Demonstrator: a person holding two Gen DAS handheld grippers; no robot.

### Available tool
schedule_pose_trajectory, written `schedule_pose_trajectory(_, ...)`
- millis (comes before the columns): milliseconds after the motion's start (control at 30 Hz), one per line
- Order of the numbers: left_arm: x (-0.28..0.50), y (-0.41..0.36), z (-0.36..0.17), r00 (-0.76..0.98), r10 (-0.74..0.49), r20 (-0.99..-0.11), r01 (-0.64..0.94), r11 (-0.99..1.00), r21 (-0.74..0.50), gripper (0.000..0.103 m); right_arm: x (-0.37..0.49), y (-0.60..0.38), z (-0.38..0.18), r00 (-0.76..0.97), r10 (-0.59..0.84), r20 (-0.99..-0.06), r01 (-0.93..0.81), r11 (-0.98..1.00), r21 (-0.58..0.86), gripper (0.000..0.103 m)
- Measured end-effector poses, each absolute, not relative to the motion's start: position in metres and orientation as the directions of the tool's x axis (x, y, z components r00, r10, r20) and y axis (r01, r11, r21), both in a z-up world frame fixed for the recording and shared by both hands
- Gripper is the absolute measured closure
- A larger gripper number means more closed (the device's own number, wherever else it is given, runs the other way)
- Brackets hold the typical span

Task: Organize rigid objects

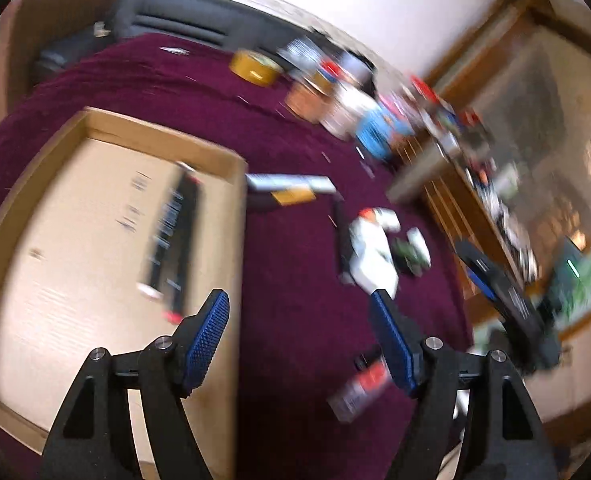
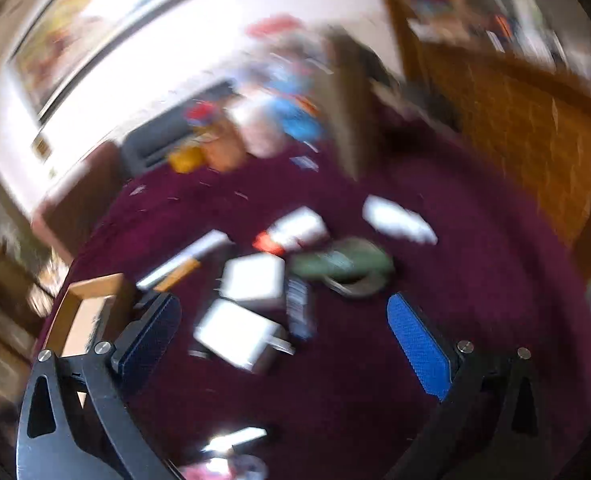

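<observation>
Blur smears both views. In the left wrist view my left gripper [image 1: 299,304] stands open over the maroon cloth [image 1: 295,272] with nothing between its fingers. Left of it is an open cardboard box [image 1: 67,248] with a long black remote-like object [image 1: 171,236] inside. Ahead lie a white and orange item [image 1: 371,248], a green item [image 1: 411,250], a silver and yellow box [image 1: 291,188] and a small red and white box [image 1: 359,388]. My right gripper [image 2: 283,308] is wide open and holds nothing. It hangs above a white plug block [image 2: 239,336], a white box [image 2: 255,280] and a dark blue item [image 2: 299,312].
Tape rolls [image 1: 255,68] and jars [image 1: 347,108] crowd the far edge of the cloth. A wooden cabinet [image 1: 455,208] stands on the right. In the right wrist view I see a green item [image 2: 343,264], a white item [image 2: 399,220] and the box corner [image 2: 91,300].
</observation>
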State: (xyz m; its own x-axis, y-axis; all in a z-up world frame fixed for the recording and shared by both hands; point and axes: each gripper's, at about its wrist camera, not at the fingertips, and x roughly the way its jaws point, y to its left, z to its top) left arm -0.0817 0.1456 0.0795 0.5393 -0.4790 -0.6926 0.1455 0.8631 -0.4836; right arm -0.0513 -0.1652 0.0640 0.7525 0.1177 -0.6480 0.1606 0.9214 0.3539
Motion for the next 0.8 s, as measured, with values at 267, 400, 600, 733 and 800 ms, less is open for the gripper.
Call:
schedule_pose_trajectory(267, -0.103, 0.056, 0.039, 0.402, -0.45, -0.798, 0.292, 0.888, -0.355, 0.036, -0.06, -0.228, 0.017, 0.746, 0.172, -0.644, 0.247, 0.826, 0.507, 0.0)
schedule_pose_trajectory(400, -0.101, 0.029, 0.034, 0.401, -0.413, -0.818, 0.328, 0.898, -0.293, 0.036, -0.056, -0.227, 0.018, 0.74, 0.206, -0.64, 0.229, 0.818, 0.528, 0.0)
schedule_pose_trajectory(600, -0.088, -0.015, 0.028, 0.405, -0.372, -0.835, 0.408, 0.891, -0.199, 0.037, -0.055, -0.224, 0.015, 0.736, 0.236, -0.635, 0.205, 0.815, 0.541, 0.0)
schedule_pose_trajectory(733, -0.076, -0.029, 0.02, 0.424, -0.298, -0.855, 0.428, 0.898, -0.1, 0.037, -0.057, -0.225, 0.013, 0.737, 0.242, -0.63, 0.202, 0.811, 0.548, 0.0)
schedule_pose_trajectory(800, -0.069, -0.02, 0.021, 0.432, -0.279, -0.858, 0.39, 0.915, -0.102, 0.037, -0.056, -0.225, 0.013, 0.736, 0.241, -0.633, 0.203, 0.813, 0.546, 0.0)
